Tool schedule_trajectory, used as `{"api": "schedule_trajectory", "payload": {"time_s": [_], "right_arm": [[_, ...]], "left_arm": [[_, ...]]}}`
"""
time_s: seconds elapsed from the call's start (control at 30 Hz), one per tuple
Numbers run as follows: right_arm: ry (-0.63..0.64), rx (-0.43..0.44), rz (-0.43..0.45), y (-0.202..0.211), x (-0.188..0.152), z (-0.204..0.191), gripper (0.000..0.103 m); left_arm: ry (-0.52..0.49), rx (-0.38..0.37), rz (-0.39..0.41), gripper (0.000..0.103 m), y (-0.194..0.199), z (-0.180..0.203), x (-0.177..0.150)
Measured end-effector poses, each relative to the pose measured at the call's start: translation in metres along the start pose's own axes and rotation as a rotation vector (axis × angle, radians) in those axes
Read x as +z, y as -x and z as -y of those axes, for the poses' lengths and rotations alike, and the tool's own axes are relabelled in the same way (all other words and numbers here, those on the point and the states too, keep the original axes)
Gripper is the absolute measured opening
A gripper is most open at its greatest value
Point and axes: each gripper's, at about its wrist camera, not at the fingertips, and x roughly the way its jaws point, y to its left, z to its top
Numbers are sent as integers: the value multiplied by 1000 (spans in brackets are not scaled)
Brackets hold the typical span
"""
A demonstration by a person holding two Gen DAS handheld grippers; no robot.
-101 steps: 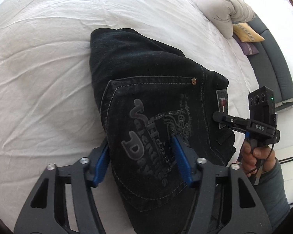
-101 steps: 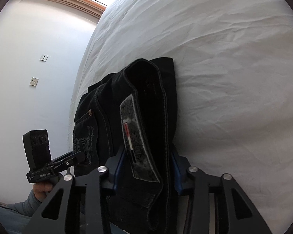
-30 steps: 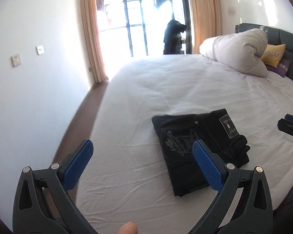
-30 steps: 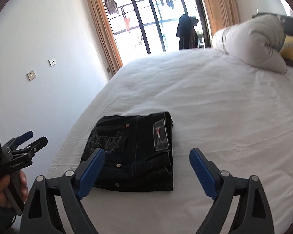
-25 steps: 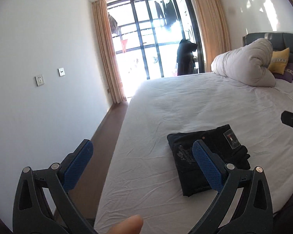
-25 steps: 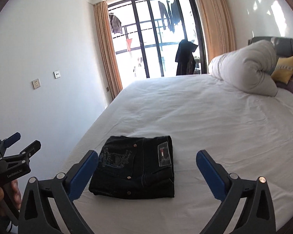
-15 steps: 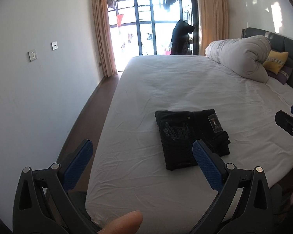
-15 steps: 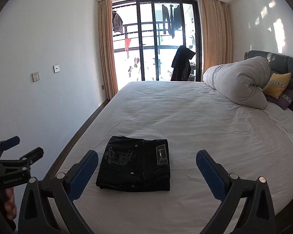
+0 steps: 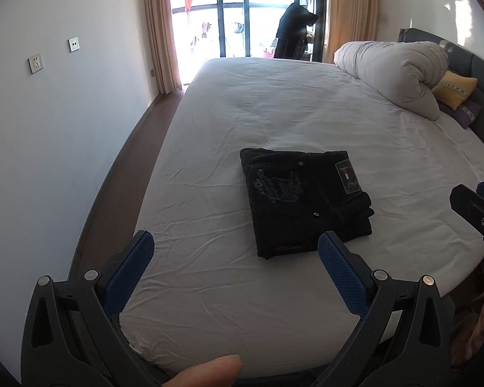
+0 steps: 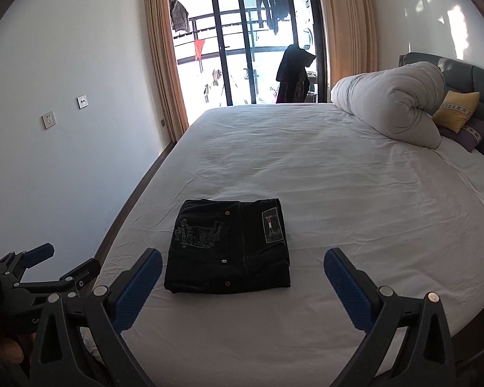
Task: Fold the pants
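Observation:
The black pants [image 9: 303,198] lie folded into a compact rectangle on the white bed [image 9: 242,122], back pocket print and waist label up. They also show in the right wrist view [image 10: 230,246]. My left gripper [image 9: 235,258] is open and empty, held back from the bed's near edge, well short of the pants. My right gripper [image 10: 242,271] is open and empty, also held back from the pants. The right gripper shows at the right edge of the left wrist view [image 9: 474,206], and the left gripper at the lower left of the right wrist view [image 10: 45,267].
A rolled white duvet [image 10: 393,109] and yellow pillow [image 10: 456,104] lie at the bed's head, against a dark headboard [image 10: 480,80]. A wall [image 10: 64,113] and floor strip run along the bed's left side. Glass balcony doors [image 10: 251,48] stand beyond the bed.
Both grippers have let go of the pants, opened wide and pulled back from the bed. The folded pants stay flat on the sheet.

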Motion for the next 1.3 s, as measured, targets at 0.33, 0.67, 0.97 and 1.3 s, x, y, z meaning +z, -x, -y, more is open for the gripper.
{"api": "schedule_trajectory", "payload": {"time_s": [0.33, 0.67, 0.97, 1.3], "right_arm": [[3, -4, -25, -8, -1, -3, 103], [1, -7, -41, -11, -2, -2, 103], [-1, -12, -48, -14, -5, -1, 103], [-4, -13, -56, -17, -7, 0, 103]], "left_arm": [[6, -8, -26, 103, -16, -2, 3], [6, -10, -37, 103, -18, -2, 1], [6, -13, -40, 103, -19, -1, 0], [9, -19, -46, 103, -21, 2, -3]]}}
